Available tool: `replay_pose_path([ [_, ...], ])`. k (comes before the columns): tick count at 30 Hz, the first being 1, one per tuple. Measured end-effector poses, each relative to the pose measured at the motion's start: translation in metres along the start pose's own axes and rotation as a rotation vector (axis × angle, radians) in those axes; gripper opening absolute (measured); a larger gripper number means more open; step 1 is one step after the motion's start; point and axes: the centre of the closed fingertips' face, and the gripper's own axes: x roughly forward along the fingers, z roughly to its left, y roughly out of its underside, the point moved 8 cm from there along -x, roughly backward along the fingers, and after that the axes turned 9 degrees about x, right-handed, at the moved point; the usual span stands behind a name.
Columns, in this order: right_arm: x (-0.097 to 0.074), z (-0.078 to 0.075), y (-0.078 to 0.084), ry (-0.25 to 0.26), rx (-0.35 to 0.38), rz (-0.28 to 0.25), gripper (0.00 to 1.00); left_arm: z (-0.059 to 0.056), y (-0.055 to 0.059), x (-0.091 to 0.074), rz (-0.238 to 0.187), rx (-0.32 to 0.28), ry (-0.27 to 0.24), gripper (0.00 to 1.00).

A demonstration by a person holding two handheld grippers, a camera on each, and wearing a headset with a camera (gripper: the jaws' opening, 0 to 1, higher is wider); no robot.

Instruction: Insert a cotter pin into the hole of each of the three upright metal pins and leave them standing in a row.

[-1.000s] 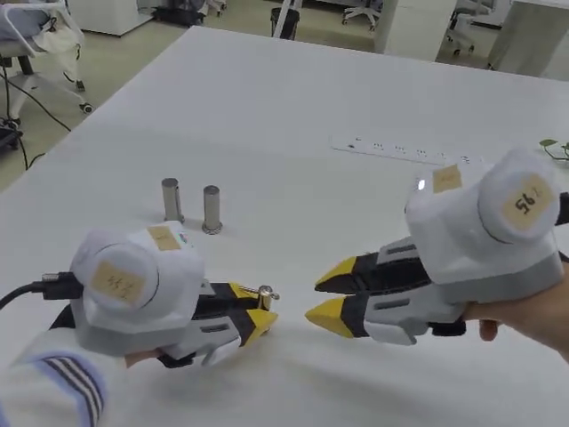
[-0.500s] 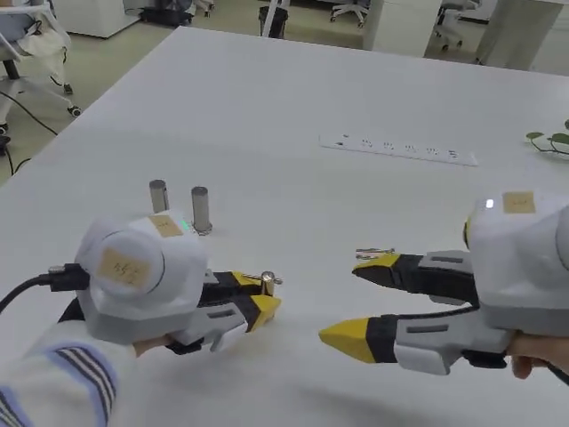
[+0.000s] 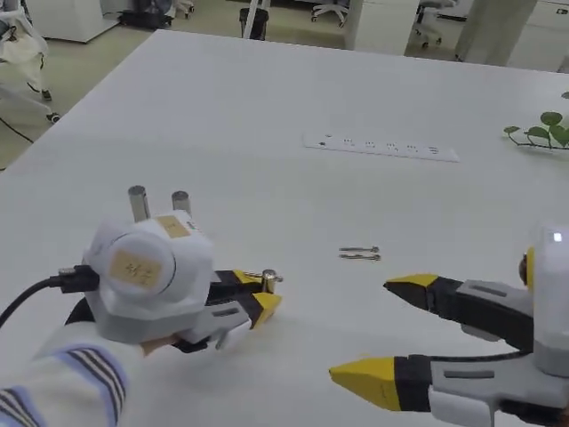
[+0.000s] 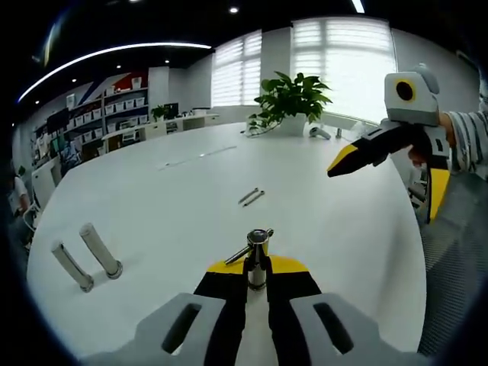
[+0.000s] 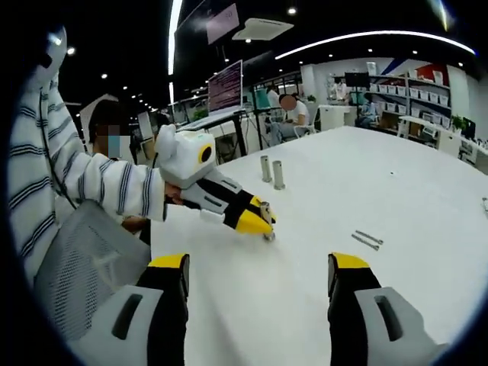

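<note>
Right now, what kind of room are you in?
Probably an office or lab: a big white table with a power strip, storage shelves, and a large screen.

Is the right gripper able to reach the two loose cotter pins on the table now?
Probably yes. The right gripper is open and the cotter pins lie ahead of it with bare table between; the left gripper, holding a metal pin, is aside.

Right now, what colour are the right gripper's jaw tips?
Yellow, with black behind, on the right gripper; clearest in the head view.
</note>
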Motion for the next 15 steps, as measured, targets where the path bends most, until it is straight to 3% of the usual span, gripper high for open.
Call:
replay_pose_path([
  [8, -0.016, 0.005, 0.007, 0.015, 0.039, -0.037, 0.84, -0.002, -0.001, 0.008, 0.008, 0.015, -0.004, 0.07],
  [15, -0.019, 0.008, 0.012, 0.028, 0.049, -0.030, 0.88, -0.001, 0.000, 0.010, 0.010, 0.006, -0.017, 0.07],
])
